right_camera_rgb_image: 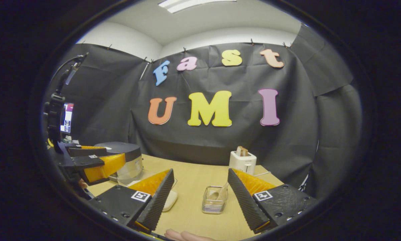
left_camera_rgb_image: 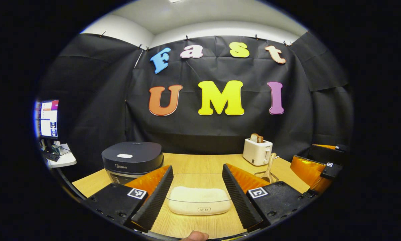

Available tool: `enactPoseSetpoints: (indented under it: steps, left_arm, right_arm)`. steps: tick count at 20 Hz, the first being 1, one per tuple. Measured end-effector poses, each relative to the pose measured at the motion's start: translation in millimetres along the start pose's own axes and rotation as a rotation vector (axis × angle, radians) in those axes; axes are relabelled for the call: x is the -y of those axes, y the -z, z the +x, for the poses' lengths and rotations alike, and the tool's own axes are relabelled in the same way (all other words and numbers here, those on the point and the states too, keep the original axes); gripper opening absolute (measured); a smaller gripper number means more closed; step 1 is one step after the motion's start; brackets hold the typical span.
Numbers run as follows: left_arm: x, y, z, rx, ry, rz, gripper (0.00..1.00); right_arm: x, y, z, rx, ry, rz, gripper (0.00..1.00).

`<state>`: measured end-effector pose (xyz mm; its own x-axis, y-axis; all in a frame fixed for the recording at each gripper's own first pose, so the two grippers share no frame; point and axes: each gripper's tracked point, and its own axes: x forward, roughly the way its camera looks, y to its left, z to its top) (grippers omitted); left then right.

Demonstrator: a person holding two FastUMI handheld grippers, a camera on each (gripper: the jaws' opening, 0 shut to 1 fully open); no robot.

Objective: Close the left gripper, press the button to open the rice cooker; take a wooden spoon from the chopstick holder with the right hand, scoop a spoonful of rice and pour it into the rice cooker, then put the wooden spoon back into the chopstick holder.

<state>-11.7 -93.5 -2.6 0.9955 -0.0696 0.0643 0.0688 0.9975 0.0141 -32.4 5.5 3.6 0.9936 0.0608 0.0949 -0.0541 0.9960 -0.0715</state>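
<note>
Wooden desk (left_camera_rgb_image: 200, 160) carries everything; both my left gripper (left_camera_rgb_image: 197, 194) and right gripper (right_camera_rgb_image: 200, 197) hang released, rice cooker (left_camera_rgb_image: 132, 160) lid seemingly shut, nothing started.

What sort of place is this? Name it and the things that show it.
Probably a staged recording booth set up as a kitchen counter: a wooden table backed by black cloth, holding a closed rice cooker, a toaster with bread, and a tub of rice.
</note>
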Motion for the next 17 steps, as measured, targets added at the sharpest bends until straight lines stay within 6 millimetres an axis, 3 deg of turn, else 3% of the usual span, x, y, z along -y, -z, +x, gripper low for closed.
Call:
enactPoseSetpoints:
  steps: [11,15,17]
  left_arm:
    - [-1.9,-1.1,-0.2,0.017,-0.037,0.029,0.96]
    - [0.7,-0.2,-1.3,0.024,-0.053,0.023,0.96]
    - [5.5,0.7,-1.4,0.026,-0.049,0.012,0.96]
  right_arm:
    - [4.2,6.2,7.6,-0.018,0.001,0.007,0.97]
    - [16.5,7.3,9.4,-0.029,0.014,0.039,0.96]
    - [31.1,22.0,18.2,-0.052,0.022,0.055,0.96]
